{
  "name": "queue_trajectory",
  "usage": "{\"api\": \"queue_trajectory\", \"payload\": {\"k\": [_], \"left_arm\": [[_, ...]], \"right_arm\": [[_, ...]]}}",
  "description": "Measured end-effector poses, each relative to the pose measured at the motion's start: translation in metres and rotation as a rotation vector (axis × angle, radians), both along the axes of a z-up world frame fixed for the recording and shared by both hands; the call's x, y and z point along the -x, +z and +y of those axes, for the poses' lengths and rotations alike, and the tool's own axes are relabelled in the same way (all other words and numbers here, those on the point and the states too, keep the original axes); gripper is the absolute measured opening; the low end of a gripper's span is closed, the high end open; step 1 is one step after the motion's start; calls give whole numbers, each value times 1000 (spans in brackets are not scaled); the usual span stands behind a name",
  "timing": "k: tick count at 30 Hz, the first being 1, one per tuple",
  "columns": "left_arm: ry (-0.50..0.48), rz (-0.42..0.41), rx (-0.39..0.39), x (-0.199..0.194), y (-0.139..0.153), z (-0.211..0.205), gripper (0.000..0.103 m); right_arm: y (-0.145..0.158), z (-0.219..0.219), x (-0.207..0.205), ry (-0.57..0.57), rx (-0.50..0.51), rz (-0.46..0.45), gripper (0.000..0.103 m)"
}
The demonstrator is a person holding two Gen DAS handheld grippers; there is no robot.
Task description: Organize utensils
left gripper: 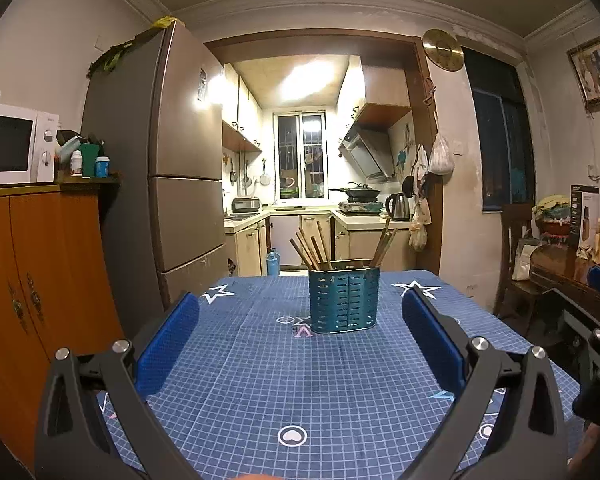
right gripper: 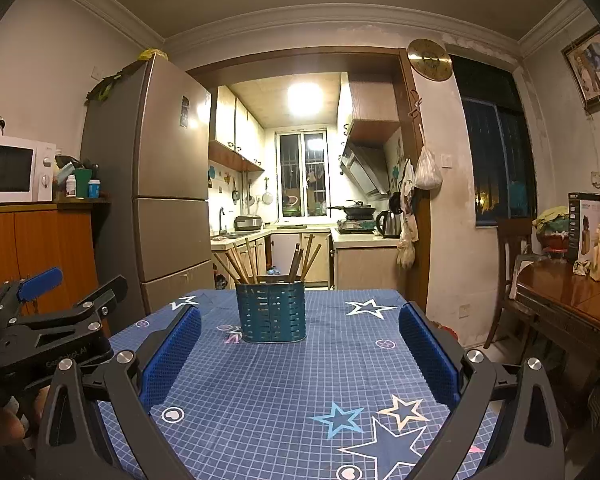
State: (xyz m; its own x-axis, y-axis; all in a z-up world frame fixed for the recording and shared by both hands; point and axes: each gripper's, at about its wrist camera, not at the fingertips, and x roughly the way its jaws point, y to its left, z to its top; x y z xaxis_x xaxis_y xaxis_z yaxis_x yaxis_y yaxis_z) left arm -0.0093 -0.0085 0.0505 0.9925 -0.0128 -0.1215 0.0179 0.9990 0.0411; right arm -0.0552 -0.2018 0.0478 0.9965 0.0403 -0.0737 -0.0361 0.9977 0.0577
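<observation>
Both claws, left claw (left gripper: 300, 336) and right claw (right gripper: 300, 344), hover spread and empty above the bench (left gripper: 340, 400), the chopstick-filled holder (left gripper: 344, 302) ahead, liable to tip if nudged.

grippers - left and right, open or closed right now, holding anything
Left gripper: open, holding nothing, aimed at the teal utensil holder.
Right gripper: open, holding nothing.
</observation>
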Motion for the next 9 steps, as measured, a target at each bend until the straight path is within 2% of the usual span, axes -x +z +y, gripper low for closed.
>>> {"api": "queue_trajectory", "payload": {"k": [9], "left_arm": [[-9,27,-22,-6,-5,-6,98]], "right_arm": [[-3,-2,-8,-4,-2,12,98]]}}
